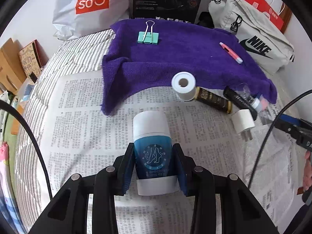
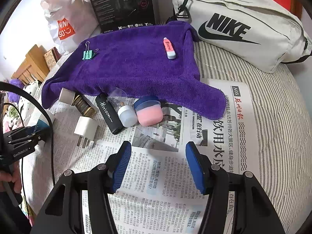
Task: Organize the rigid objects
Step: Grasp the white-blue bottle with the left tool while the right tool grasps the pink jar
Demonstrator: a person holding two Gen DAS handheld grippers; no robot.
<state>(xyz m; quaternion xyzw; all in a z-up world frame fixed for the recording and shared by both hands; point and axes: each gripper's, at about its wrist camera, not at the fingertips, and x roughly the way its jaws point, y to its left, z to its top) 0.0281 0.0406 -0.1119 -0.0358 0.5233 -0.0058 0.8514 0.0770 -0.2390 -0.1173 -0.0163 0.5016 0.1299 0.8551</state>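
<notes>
My left gripper (image 1: 154, 156) is shut on a blue-and-white stick bottle (image 1: 152, 140) and holds it over the newspaper (image 1: 78, 117). My right gripper (image 2: 158, 156) is open and empty above the newspaper (image 2: 165, 185). A purple towel (image 1: 175, 58) carries a green binder clip (image 1: 148, 37) and a pink pen-like eraser (image 1: 231, 53). Along the towel's near edge lie a white paper roll (image 1: 184, 85), a brown tube (image 1: 213, 100), a black Horizon stick (image 2: 110, 115), a white charger plug (image 2: 85, 129), a small white jar (image 2: 127, 115) and a pink jar (image 2: 149, 111).
A white Nike bag (image 2: 243, 23), a black headset box (image 2: 122, 5) and a Miniso bag (image 1: 87, 5) stand behind the towel. Cardboard boxes (image 1: 11, 66) sit at the left. Cables hang near both grippers. The striped bedcover (image 2: 282, 136) lies under everything.
</notes>
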